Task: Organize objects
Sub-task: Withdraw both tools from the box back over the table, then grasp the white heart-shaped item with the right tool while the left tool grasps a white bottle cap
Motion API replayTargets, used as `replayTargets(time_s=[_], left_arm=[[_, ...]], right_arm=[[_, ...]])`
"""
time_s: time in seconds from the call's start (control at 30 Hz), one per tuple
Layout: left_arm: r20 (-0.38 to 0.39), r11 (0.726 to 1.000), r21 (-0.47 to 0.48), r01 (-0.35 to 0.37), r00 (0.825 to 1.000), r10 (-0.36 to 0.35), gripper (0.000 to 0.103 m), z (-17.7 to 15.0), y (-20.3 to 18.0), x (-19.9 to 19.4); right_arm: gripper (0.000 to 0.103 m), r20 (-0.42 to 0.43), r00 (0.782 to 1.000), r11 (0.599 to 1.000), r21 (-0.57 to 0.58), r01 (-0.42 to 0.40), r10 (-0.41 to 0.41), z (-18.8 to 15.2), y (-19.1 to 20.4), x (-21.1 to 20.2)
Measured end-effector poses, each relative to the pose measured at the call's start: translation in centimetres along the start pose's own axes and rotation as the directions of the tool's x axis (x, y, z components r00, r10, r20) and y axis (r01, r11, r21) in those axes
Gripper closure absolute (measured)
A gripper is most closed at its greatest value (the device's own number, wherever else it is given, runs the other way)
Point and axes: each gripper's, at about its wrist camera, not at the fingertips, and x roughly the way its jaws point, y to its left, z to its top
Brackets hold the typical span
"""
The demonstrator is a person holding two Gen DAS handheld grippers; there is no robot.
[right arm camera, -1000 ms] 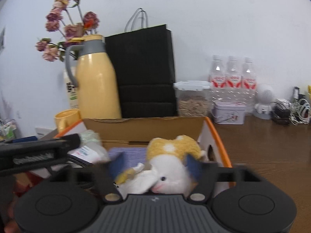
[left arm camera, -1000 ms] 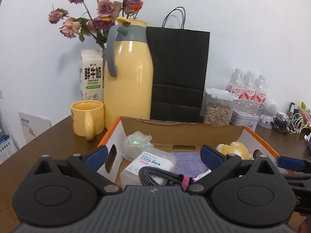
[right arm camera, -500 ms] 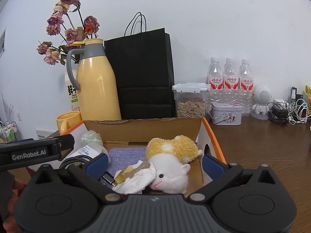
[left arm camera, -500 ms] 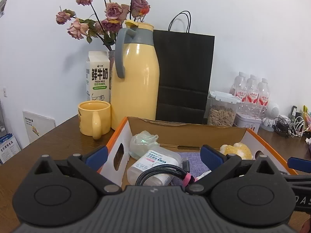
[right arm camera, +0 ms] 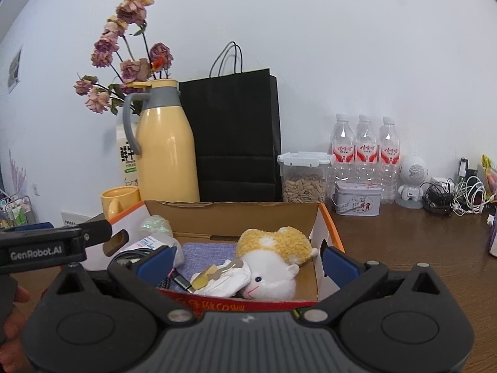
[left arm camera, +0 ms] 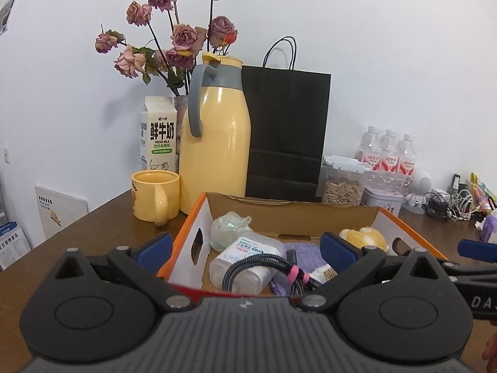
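Between the wide-spread blue pads of the left gripper [left arm camera: 245, 248], nothing held: an open cardboard box [left arm camera: 292, 214] with orange rim, set on a dark wooden table [left arm camera: 102, 230]. Right gripper [right arm camera: 248, 261], jaws likewise spread wide and empty, faces the same box from just beside the left one. Box contents: coiled braided cable [left arm camera: 264, 269] with pink tie, lying on a white wipes packet [left arm camera: 248, 255]; crumpled clear plastic bag [left arm camera: 230, 225] behind it; purple cloth [right arm camera: 206, 253] on the floor of the box; yellow-and-white plush toy [right arm camera: 273, 264] on its side at the right; a crumpled white wrapper [right arm camera: 225, 276] touching the plush. Behind the box, against a white wall: yellow mug [left arm camera: 155, 194], milk carton [left arm camera: 159, 133], yellow thermos jug [left arm camera: 216, 136], dried roses [left arm camera: 174, 40], black paper bag [left arm camera: 285, 130]. Further right: seed container [right arm camera: 304, 177], three water bottles [right arm camera: 365, 152], small tin [right arm camera: 357, 199], tangled cables [right arm camera: 456, 192].
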Motion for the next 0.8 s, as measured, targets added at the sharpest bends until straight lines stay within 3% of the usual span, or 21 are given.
replayTargets(time_s=[0.23,0.47,0.6,0.8], left_arm=[[-0.019,1.000,0.009,0.025,1.000,-0.025,0.000,-0.4,1.0,-3.5],[-0.073,0.999,0.051,0.007,0.997,-0.003,0.000,-1.1,2.8,-6.1],[-0.124,0.997,0.078,-0.016,0.992,0.025,0.000,-2.0,4.1,-7.3],[-0.194,0.995,0.093,-0.044,0.979,0.062,0.000,-3.9,6.2,-8.8]], right_arm=[[0.000,0.005,1.000,0.999,-0.046,-0.022,0.022,-0.3,0.8,-3.0],[0.000,-0.026,0.997,0.993,-0.092,-0.078,0.076,-1.6,1.8,-6.5],[0.000,-0.094,0.988,0.985,-0.116,-0.130,0.119,-3.2,2.9,-7.7],[0.004,-0.237,0.949,0.956,-0.159,-0.247,0.206,-6.0,5.4,-8.5]])
